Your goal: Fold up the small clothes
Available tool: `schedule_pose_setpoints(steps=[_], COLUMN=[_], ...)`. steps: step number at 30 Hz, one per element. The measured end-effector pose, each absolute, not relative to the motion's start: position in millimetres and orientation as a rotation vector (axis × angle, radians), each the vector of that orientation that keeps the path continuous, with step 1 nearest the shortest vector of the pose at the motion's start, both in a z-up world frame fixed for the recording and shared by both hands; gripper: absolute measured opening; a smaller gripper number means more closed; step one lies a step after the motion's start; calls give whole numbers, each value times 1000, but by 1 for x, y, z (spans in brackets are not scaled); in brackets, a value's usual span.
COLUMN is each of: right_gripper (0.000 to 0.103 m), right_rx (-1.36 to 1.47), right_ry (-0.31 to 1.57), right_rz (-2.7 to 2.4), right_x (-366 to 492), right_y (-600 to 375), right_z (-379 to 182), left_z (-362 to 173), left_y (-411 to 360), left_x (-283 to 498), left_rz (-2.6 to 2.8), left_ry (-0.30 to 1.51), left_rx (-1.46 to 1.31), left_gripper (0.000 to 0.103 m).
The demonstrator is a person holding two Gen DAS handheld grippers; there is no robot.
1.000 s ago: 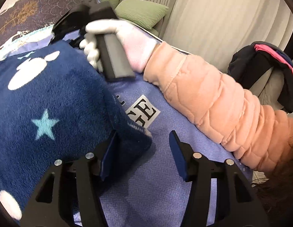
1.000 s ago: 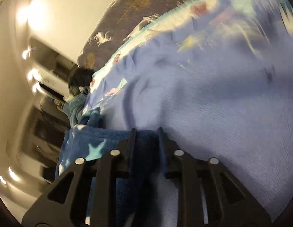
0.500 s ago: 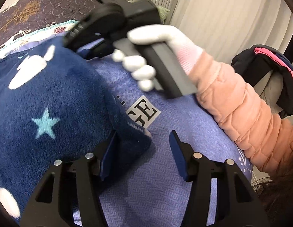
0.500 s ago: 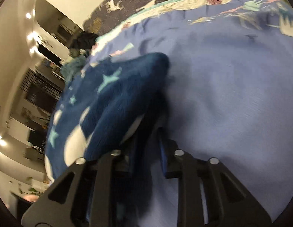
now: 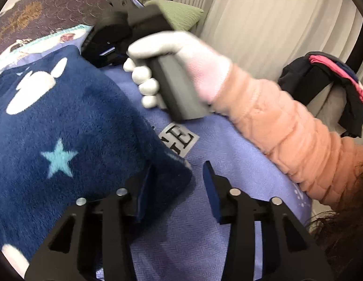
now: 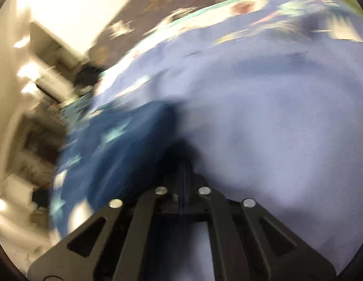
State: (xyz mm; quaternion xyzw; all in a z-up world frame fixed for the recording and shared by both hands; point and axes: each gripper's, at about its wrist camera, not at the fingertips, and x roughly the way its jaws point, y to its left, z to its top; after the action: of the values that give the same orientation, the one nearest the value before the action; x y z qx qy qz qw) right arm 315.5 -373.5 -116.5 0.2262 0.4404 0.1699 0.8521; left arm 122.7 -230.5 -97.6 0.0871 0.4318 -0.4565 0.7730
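Two tongs are in play, one per hand. Nearest in the left wrist view, the left tongs (image 5: 179, 187) stand wide open, their two blue-padded fingers (image 5: 144, 192) straddling a corner of the one garment, a navy fleece piece (image 5: 64, 121) with a pale teal star and white blobs; one pad touches the fleece, the other is clear of it, so nothing is gripped. The fleece is thick and fuzzy, lies on the bed's lavender bedspread (image 5: 204, 234), and runs out of frame on the left. Just past its edge, one grey printed label (image 5: 181, 140) on the woven cover is partly hidden by the fleece.

Farther off, a white-gloved right hand (image 5: 181, 65) in a peach quilted sleeve grips the right tongs' (image 5: 106, 44) grey handle; their tips are hidden there. In the blurred right wrist view, the right tongs (image 6: 183, 171) are closed tight, apparently on a dark fold of the fleece (image 6: 115, 145), though smear makes contact hard to confirm.

Beyond lie one green pillow (image 5: 181, 16), pleated curtains (image 5: 263, 23), and a heap of dark clothes (image 5: 321, 82).
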Motion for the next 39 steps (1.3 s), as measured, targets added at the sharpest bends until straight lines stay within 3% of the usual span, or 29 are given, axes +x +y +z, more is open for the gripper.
schedule_pose_setpoints(steps=[2, 7, 12, 13, 15, 20, 25, 30, 37, 39], right_gripper=[0, 1, 6, 0, 0, 0, 20, 27, 48, 48], right_rx=[601, 582, 321, 187, 171, 295, 198, 83, -90, -136], right_ry=[900, 836, 804, 851, 855, 864, 821, 813, 765, 772], right_rz=[402, 486, 677, 543, 470, 360, 397, 426, 529, 549], right_x=[317, 273, 208, 207, 211, 192, 150, 136, 173, 194], right_y=[-393, -400, -339, -326, -327, -346, -312, -254, -127, -86], right_z=[-123, -92, -54, -72, -97, -72, -50, -39, 6, 12], left_z=[-99, -95, -84, -82, -77, -61, -63, -69, -81, -83], left_y=[-230, -228, -208, -203, -181, -91, 34, 121, 167, 171], left_x=[121, 115, 100, 97, 90, 77, 72, 70, 75, 83], left_rz=[-991, -971, -963, -952, -901, -712, -455, -305, -318, -339], left_ry=[932, 908, 887, 883, 871, 799, 754, 729, 711, 712], left_rx=[191, 206, 185, 185, 173, 56, -123, -245, -353, -368], left_gripper=[43, 43, 45, 45, 45, 46, 50, 50, 50, 50])
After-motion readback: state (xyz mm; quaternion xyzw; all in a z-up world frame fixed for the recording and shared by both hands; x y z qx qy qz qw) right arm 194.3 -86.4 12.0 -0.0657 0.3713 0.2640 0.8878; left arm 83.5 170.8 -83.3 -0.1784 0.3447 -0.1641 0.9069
